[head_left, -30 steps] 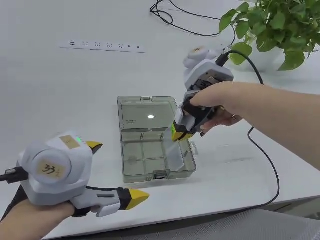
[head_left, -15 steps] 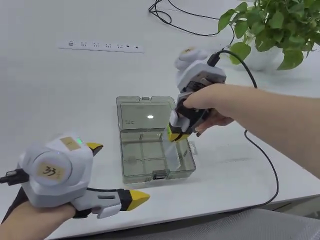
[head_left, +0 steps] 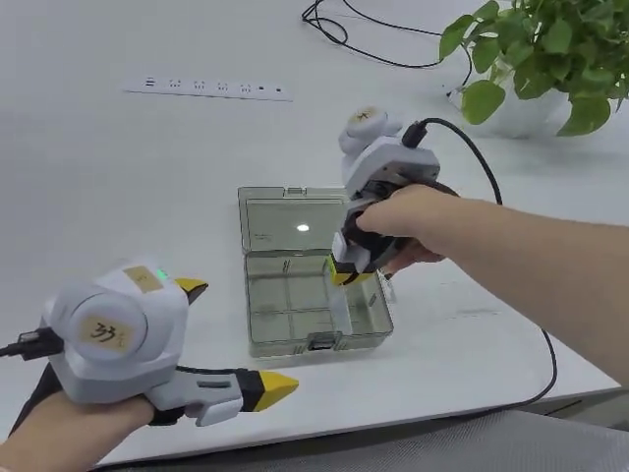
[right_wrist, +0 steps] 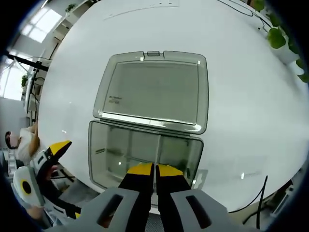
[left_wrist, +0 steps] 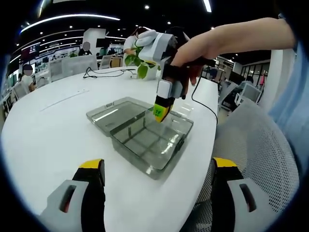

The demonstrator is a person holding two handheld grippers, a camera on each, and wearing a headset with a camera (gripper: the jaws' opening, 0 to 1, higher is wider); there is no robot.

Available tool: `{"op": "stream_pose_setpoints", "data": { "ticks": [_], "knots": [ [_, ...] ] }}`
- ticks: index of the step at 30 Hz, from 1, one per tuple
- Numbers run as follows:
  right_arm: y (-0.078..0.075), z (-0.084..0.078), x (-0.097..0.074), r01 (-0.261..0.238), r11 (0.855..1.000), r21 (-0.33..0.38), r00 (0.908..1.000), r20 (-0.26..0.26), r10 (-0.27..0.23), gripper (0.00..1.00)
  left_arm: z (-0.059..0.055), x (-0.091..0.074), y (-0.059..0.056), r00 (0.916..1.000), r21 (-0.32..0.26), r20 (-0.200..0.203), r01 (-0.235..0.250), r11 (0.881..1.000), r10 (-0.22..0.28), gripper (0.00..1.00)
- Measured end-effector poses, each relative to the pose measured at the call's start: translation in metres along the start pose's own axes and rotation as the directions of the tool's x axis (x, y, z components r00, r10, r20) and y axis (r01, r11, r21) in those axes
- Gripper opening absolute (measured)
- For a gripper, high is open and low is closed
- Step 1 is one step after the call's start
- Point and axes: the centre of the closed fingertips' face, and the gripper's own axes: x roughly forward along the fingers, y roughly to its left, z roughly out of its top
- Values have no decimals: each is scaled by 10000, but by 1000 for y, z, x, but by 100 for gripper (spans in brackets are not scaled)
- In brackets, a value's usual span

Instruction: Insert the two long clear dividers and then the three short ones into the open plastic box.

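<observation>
The open smoky-clear plastic box [head_left: 285,329] lies on the white table, its lid [head_left: 293,222] flat behind it. Clear partitions stand inside it. My right gripper [head_left: 346,276] hangs over the box's right half, shut on a clear divider [head_left: 340,307] that reaches down into the box. In the right gripper view the divider [right_wrist: 156,151] shows edge-on between the shut jaws [right_wrist: 155,169], over the box [right_wrist: 111,145]. My left gripper [head_left: 234,336] is open and holds nothing, near the table's front left; its view shows the box [left_wrist: 140,140] and the right gripper [left_wrist: 161,110].
A small clear piece [right_wrist: 200,177] lies on the table by the box's right side. A white power strip [head_left: 208,88] lies at the back left; a potted plant [head_left: 536,54] and black cables [head_left: 462,147] are at the back right. The table's front edge is close.
The right gripper has shifted slightly left and lower over the box, bringing the divider deeper into it. The left gripper has stayed put; the head camera shifted a little.
</observation>
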Motion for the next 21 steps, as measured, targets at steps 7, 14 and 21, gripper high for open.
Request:
{"op": "stream_pose_setpoints", "data": {
  "ticks": [7, 14, 21],
  "knots": [
    [-5, 5, 4, -229, 9997, 46, 9997, 60, 229, 3, 1, 1, -1, 10000, 58, 1, 30, 10000, -31, 93],
    [-3, 8, -1, -528, 9985, -130, 9980, 331, 532, 5, 2, 0, 1, 10000, 25, 20, -15, 10000, 15, 92],
    [4, 23, -16, -1172, 9928, -245, 9846, 1275, 1194, 29, 0, 1, 0, 10000, 23, -43, -2, 10000, 2, 92]
  ]
}}
